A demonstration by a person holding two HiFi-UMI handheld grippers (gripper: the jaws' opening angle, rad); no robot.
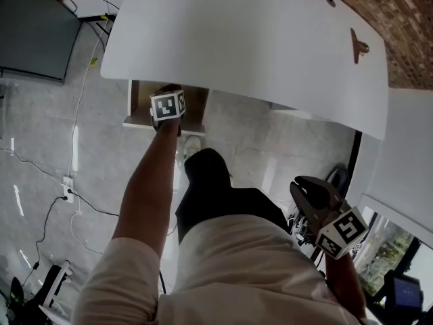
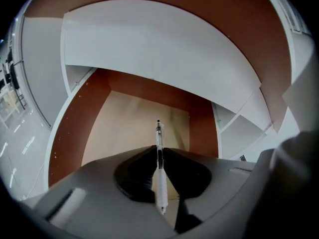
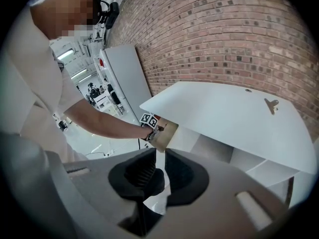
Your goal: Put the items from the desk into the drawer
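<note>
My left gripper (image 1: 167,105) reaches down into the open drawer (image 1: 195,107) under the white desk (image 1: 257,39). In the left gripper view it (image 2: 159,151) is shut on a clear pen (image 2: 159,133), which points forward over the drawer's tan bottom, between brown walls (image 2: 75,128). My right gripper (image 1: 308,188) hangs at the person's right side, away from the desk. Its jaws (image 3: 157,156) show a narrow gap with nothing in it. A small brown clip-like item (image 1: 358,46) lies on the desk's far right, also seen in the right gripper view (image 3: 271,105).
A brick wall (image 1: 399,12) runs behind the desk. A dark panel (image 1: 34,29) stands at the far left. Cables and a power strip (image 1: 67,188) lie on the grey floor. White shelving (image 3: 259,163) sits beneath the desk's right part.
</note>
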